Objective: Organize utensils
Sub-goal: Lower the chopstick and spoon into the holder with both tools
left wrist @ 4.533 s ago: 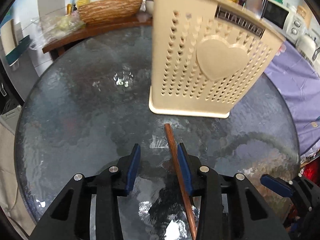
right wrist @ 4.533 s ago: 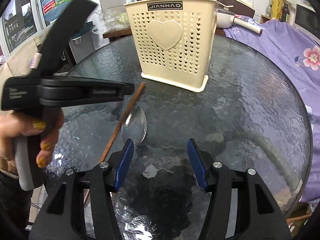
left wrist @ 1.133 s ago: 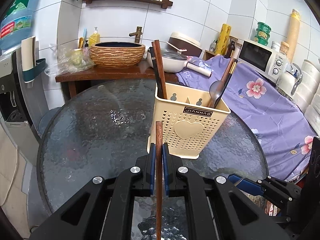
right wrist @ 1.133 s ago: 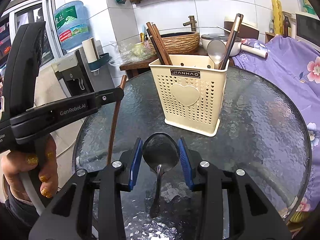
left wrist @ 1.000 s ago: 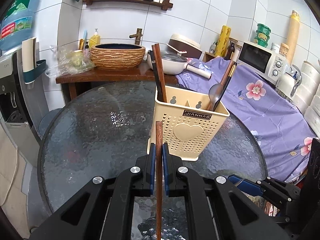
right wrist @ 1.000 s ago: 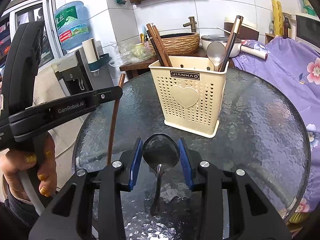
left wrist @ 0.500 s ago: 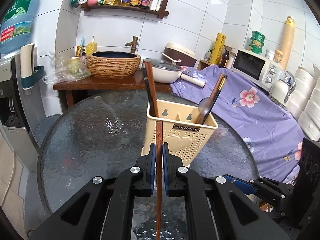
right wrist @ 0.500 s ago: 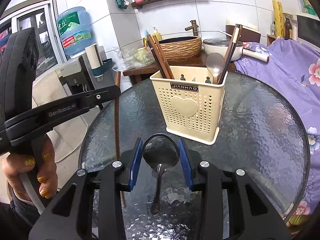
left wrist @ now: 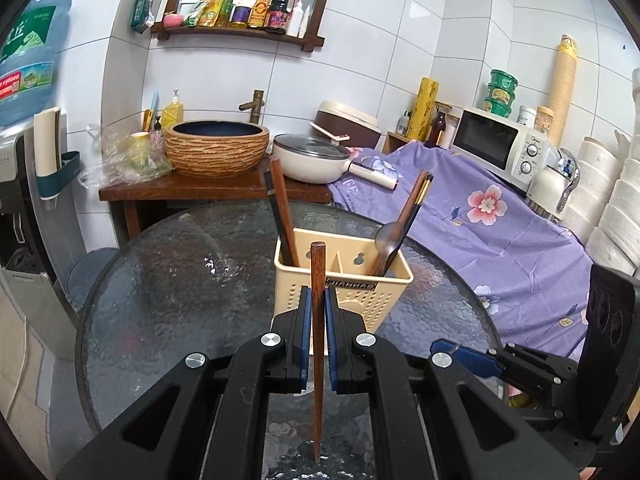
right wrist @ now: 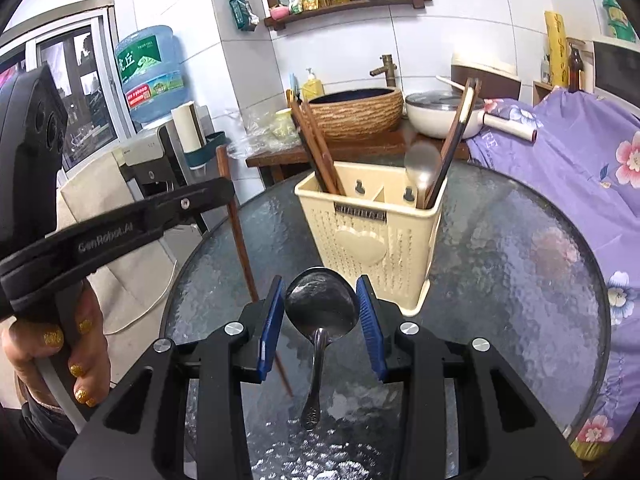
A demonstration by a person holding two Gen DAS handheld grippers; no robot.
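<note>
- Left wrist view: ahead of the left gripper (left wrist: 317, 312), a cream perforated plastic utensil holder (left wrist: 360, 300) is standing on the round textured glass table (left wrist: 168, 300). It is holding dark wooden chopsticks (left wrist: 282, 216) in its left compartment, and a metal spoon (left wrist: 389, 240) with more chopsticks in its right.
- The left gripper's blue pads (left wrist: 305, 320) are clamping a brown wooden chopstick (left wrist: 317, 344) upright, its top end overlapping the holder's front rim.
- Right wrist view: the right gripper (right wrist: 322, 312) is gripping a silver metal spoon (right wrist: 320, 308) by the bowl, the handle hanging toward the camera. The holder is sitting just beyond it.
- Only this view is showing the person's left hand (right wrist: 56, 352), with gold-painted nails, wrapping the left gripper's handle.
</note>
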